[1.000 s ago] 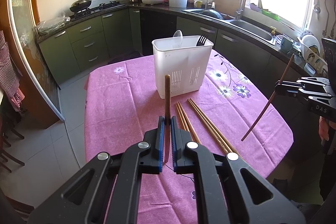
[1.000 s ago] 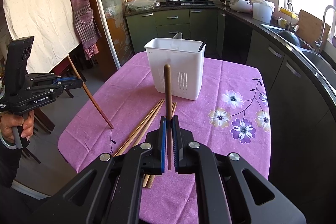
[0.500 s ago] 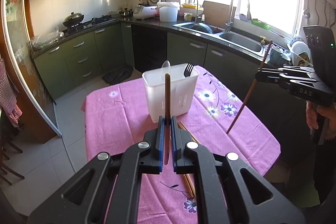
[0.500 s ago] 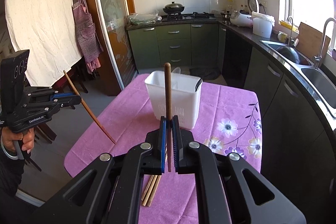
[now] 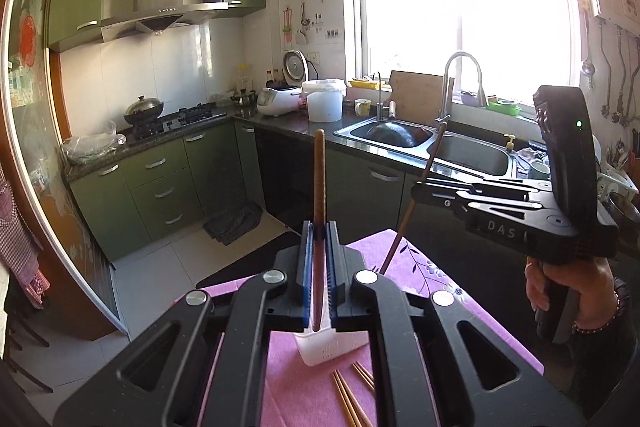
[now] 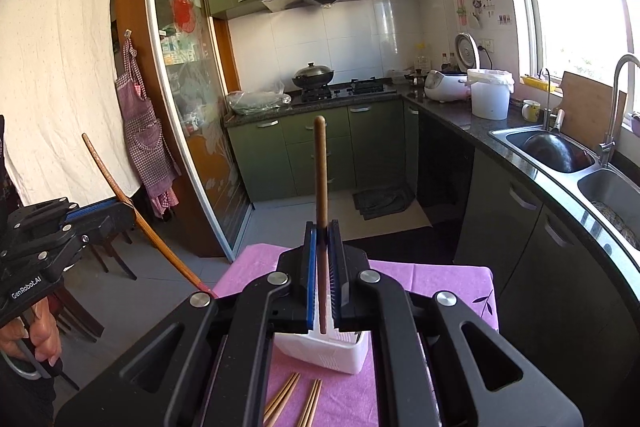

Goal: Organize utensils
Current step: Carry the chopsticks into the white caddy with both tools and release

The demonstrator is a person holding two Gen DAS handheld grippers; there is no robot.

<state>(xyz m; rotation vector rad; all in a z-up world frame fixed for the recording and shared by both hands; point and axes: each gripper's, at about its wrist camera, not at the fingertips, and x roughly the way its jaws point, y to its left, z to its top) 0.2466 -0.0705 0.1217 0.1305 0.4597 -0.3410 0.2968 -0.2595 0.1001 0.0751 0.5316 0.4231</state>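
**Both tongs loaded with one chopstick each, above the holder**

We note the left tongs [image 5: 319, 267] clamped on a single brown chopstick [image 5: 319, 179], which stands upright between the blue pads with its rounded end uppermost. The right tongs [image 6: 322, 267] grip a second chopstick [image 6: 320, 171] the same way. Each is pinched low on the shaft — we judge this leaves the long upper part free, though it puts the short end toward the holder.

Seen from the opposite wrist, each stick slants down from its tongs toward the tabletop [image 6: 440, 279], its lower end clear of the pink cloth.

The white slotted utensil holder [image 6: 344, 355] sits on the cloth directly below and ahead of both tongs, mostly hidden by their bodies. More chopsticks [image 6: 288, 399] lie loose on the cloth just in front of it, not yet sorted.

Judgement: the sticks are carried high so they clear the holder's rim before going in — next move likely a descent into a compartment. Which compartment we cannot tell.
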